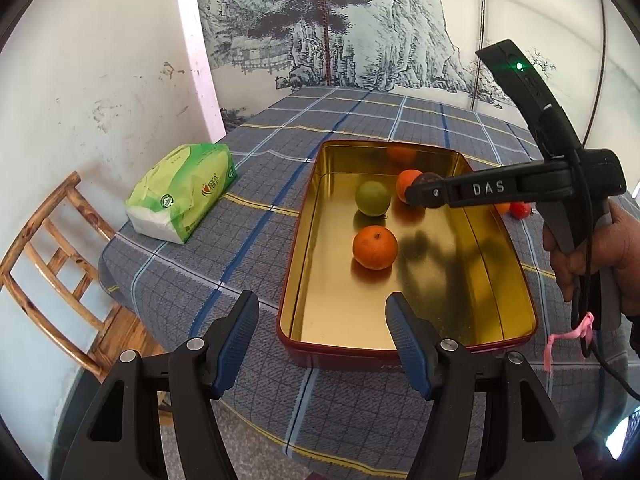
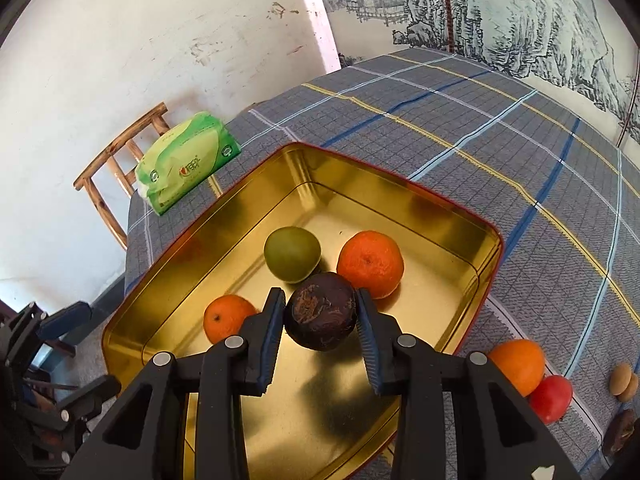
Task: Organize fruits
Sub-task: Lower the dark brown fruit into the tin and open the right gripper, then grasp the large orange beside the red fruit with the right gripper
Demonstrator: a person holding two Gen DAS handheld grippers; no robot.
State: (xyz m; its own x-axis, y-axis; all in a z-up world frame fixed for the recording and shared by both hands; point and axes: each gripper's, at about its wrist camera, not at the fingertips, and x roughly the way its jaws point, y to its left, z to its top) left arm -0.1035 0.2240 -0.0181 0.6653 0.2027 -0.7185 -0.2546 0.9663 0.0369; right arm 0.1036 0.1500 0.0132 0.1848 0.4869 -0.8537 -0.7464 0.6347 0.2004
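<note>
- The left gripper (image 1: 322, 326) hangs spread and holding nothing above the near rim of the rectangular gold-lined metal tin (image 1: 400, 346).
- Bare gold floor lies before three fruits.
- The right gripper (image 2: 320, 316) clasps a dark wrinkled round fruit (image 2: 321, 311) above the tin.

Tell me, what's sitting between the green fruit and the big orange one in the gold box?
In the right wrist view, the dark brown fruit held by the right gripper hangs just in front of the gap between the green fruit and the orange.
</note>
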